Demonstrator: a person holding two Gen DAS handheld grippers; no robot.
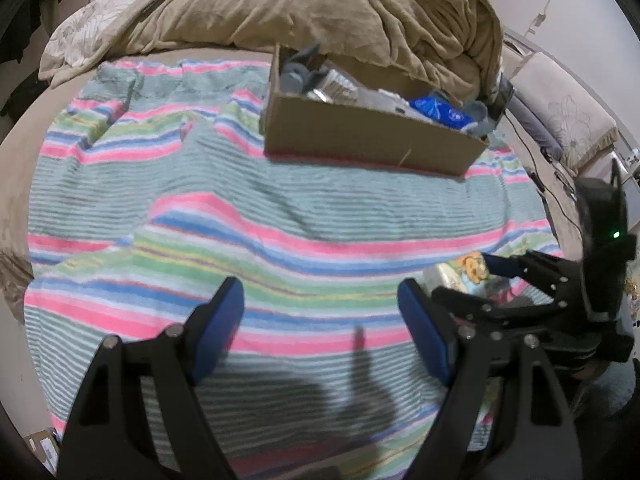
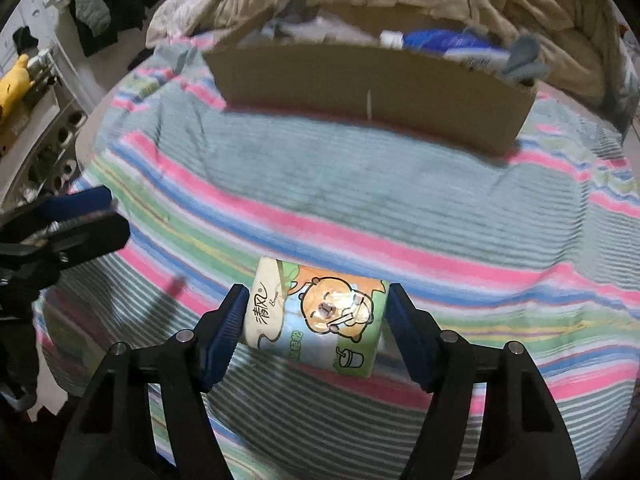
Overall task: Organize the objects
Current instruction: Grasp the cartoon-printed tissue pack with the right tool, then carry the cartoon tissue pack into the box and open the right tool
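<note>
Glossy film wraps the tissue pack (image 2: 320, 316) — light, soft, likely slippery; right gripper (image 2: 314, 320) clamps its short ends near the striped towel's (image 2: 360, 200) front edge. Left gripper (image 1: 320, 312) gapes empty — cardboard box (image 2: 372, 88) sits at the towel's far edge.

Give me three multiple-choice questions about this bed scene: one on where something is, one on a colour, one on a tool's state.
1. Where is the cardboard box?
A. on the striped blanket, by the tan duvet
B. on the floor
C. on a shelf

2. What colour are the tool pads?
A. red
B. blue
C. white

3. What is the right tool doing?
A. hanging open and empty
B. closed on the tissue pack
C. inside the box

Answers: 1 A, it sits on the stripes before the duvet; 2 B, both pads show blue; 3 B, the pads press the pack's two ends.
</note>
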